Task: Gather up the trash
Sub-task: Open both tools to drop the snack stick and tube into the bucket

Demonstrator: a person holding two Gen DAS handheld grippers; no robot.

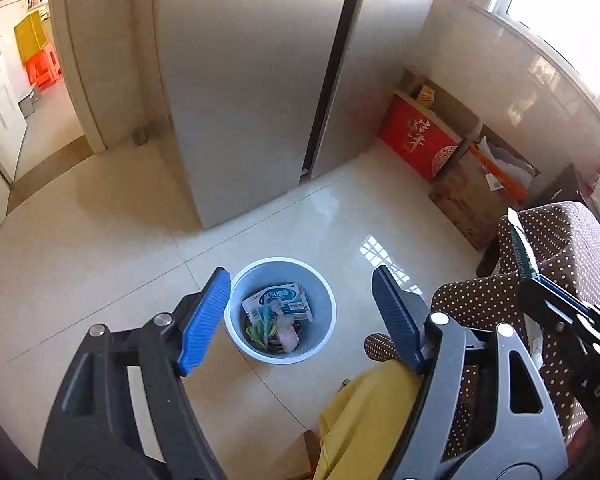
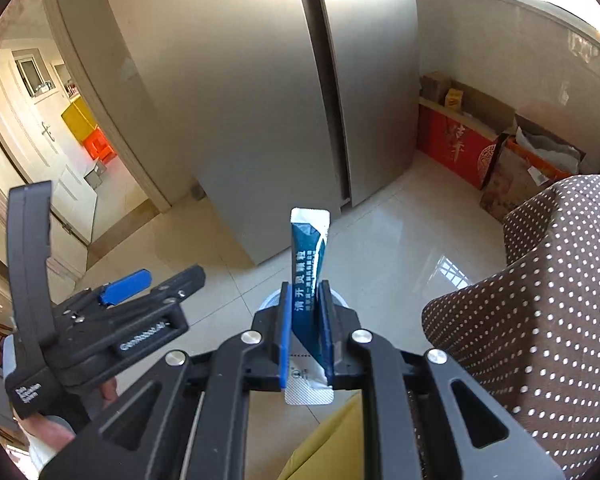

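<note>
Blue ribbed pads, set wide apart on the left gripper (image 1: 300, 300), nothing between them. Directly beyond and below that gap: white waste bin (image 1: 236, 330) on pale floor tiles (image 1: 100, 280), holding a crumpled blue-and-white carton (image 1: 284, 300), some green scraps and pinkish wrapping. Just right of the left gripper's right finger: yellow cloth (image 1: 364, 416) and a brown polka-dot cushion (image 1: 564, 248). Further right, at the edge of the left wrist view: right gripper (image 1: 526, 258) with a dark sachet (image 1: 522, 240) standing up out of it.

Narrow on the right gripper (image 2: 306, 292): pads pressed on a dark blue sachet (image 2: 308, 248) with white lettering, silver sealed ends sticking out past the fingertips and behind the pads. Partly hidden right behind those fingertips: rim of the waste bin (image 2: 270, 302). Left of the right gripper, close by: left gripper (image 2: 160, 280), seen from the side, with a hand (image 2: 52, 432) gripping its handle. Right of it: the polka-dot cushion (image 2: 540, 320).

Ahead of both tools: tall grey refrigerator (image 1: 252, 80) with two doors. Past it on the right, along the wall under a window: red gift box (image 1: 416, 140) and open cardboard boxes (image 1: 484, 184). Far left: open doorway (image 1: 40, 100), an orange stool (image 1: 42, 66) beyond.
</note>
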